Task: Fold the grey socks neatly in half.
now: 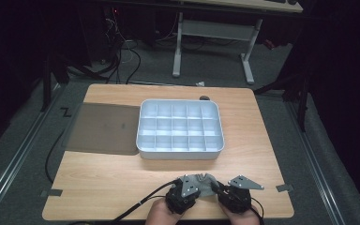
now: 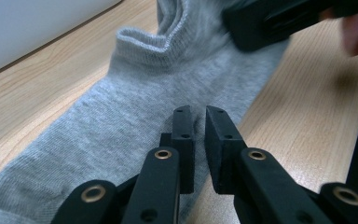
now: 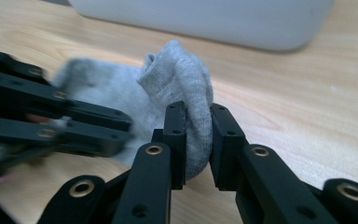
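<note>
socks: 1 (image 2: 121, 107) | divided trays: 1 (image 1: 143, 140) | mats: 1 (image 1: 103, 129) | tools: 2

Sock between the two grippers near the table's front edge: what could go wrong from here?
1. The right gripper pinches only a bunched fold of the grey sock; a pull may slip the fabric out.
2. The left gripper has its jaws nearly closed over the sock, but whether they hold fabric is unclear; it might lift nothing.
3. Both grippers crowd together, so they could knock each other.
4. The compartments of the divider tray look narrow; the sock may straddle them.
</note>
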Available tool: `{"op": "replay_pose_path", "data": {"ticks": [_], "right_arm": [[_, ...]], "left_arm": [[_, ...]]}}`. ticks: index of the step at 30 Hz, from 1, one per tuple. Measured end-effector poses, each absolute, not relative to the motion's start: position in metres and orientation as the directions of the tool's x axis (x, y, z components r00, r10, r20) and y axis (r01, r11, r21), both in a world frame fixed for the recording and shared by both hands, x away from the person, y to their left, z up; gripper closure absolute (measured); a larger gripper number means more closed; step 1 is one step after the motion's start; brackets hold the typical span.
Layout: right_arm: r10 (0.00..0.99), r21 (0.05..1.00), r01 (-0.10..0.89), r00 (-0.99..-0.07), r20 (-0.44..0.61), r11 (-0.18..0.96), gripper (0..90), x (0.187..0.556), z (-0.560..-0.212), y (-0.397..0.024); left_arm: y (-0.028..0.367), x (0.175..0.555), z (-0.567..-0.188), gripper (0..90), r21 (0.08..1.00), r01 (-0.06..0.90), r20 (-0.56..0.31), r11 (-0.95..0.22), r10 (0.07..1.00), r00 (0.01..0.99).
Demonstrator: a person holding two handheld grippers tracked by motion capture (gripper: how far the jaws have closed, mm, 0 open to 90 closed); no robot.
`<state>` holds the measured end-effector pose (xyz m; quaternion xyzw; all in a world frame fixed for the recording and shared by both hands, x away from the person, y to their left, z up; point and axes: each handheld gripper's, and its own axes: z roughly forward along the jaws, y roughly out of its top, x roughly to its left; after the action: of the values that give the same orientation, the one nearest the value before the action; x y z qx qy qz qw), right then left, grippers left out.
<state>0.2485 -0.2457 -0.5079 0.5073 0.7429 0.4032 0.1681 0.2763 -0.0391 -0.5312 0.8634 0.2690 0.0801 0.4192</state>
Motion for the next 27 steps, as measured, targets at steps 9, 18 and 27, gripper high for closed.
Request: {"op": "replay_pose_path", "data": {"ticks": [9, 18, 27], "right_arm": [[0.872, 0.812, 0.549, -0.477, 0.109, 0.199, 81.0, 0.24, -0.493, -0.225], [0.892, 0.808, 0.559, -0.441, 0.098, 0.187, 81.0, 0.245, -0.496, -0.235], [0.896, 0.795, 0.565, -0.439, 0.062, 0.222, 80.5, 0.251, -0.494, -0.224]], "left_arm": [[-0.039, 0.28, -0.53, 73.0, 0.77, 0.415, -0.128, -0.484, 0.519, 0.845], [0.038, 0.281, -0.515, 65.5, 0.83, 0.446, -0.181, -0.335, 0.594, 0.784], [0.038, 0.294, -0.535, 76.3, 0.758, 0.531, -0.222, -0.378, 0.616, 0.756]]}}
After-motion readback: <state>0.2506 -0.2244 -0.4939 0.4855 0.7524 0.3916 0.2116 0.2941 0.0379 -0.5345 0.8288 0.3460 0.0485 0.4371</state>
